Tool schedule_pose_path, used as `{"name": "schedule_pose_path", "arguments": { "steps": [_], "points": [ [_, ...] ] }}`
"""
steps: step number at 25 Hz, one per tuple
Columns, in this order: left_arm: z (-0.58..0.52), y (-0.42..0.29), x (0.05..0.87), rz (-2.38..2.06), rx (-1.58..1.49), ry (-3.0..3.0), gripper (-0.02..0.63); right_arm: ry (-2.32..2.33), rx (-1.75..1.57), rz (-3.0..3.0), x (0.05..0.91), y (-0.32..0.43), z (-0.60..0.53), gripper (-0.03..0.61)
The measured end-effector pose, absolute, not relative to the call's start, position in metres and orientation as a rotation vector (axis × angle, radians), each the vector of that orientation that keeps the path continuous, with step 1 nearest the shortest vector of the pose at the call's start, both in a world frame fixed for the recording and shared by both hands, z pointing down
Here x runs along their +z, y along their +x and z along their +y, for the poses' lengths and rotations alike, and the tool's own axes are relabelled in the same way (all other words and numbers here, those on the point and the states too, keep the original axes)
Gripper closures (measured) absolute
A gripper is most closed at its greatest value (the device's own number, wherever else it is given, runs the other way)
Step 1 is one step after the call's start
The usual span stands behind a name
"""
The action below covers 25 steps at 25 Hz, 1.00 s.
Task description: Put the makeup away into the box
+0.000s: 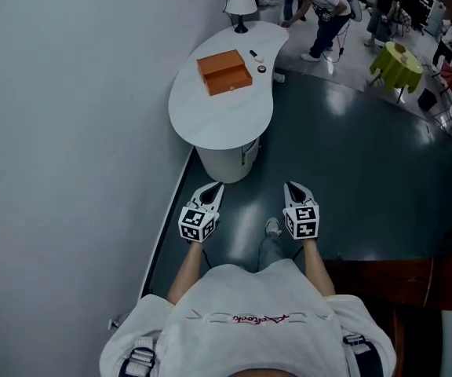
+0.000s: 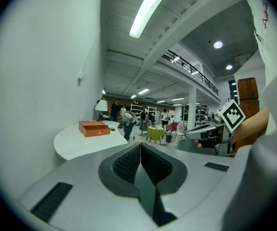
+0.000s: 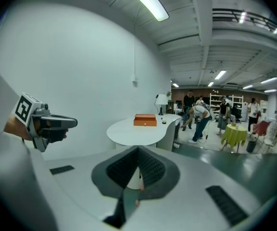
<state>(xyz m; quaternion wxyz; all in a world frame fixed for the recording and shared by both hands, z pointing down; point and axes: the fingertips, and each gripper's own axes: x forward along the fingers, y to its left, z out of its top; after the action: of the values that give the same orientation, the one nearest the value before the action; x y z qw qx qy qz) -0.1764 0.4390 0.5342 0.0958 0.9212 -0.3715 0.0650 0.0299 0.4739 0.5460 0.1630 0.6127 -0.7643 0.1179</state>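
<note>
An orange box [image 1: 224, 71] lies shut on a white curved table [image 1: 218, 120] ahead of me. It also shows in the left gripper view as the orange box [image 2: 94, 128] and in the right gripper view as the orange box [image 3: 145, 120]. Small makeup items, a dark stick [image 1: 255, 55] and a little round pot [image 1: 262, 69], lie just right of the box. My left gripper [image 1: 214, 188] and right gripper [image 1: 291, 186] hover side by side over the floor, well short of the table. Both are shut with nothing in them, as the left gripper [image 2: 140, 147] and the right gripper [image 3: 138, 150] show close up.
A white lamp [image 1: 241, 5] stands at the table's far end. A plain wall [image 1: 69, 132] runs along the left. Several people stand beyond the table, near a small yellow-green table [image 1: 397, 63]. Dark wooden furniture [image 1: 399, 281] sits at my lower right.
</note>
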Motion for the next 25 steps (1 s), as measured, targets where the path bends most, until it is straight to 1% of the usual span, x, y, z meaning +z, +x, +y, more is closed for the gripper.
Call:
{"name": "schedule_pose_path", "arguments": {
  "steps": [13,25],
  "points": [
    [0.311,-0.103,0.524,-1.227,0.165,2.665,0.601,1.667,0.305,-2.257,0.534,0.109,0.328,0.56],
    [0.241,-0.032,0.53,-1.262,0.211,2.632,0.601,1.636,0.351,-2.289,0.546,0.179,0.256,0.56]
  ]
}}
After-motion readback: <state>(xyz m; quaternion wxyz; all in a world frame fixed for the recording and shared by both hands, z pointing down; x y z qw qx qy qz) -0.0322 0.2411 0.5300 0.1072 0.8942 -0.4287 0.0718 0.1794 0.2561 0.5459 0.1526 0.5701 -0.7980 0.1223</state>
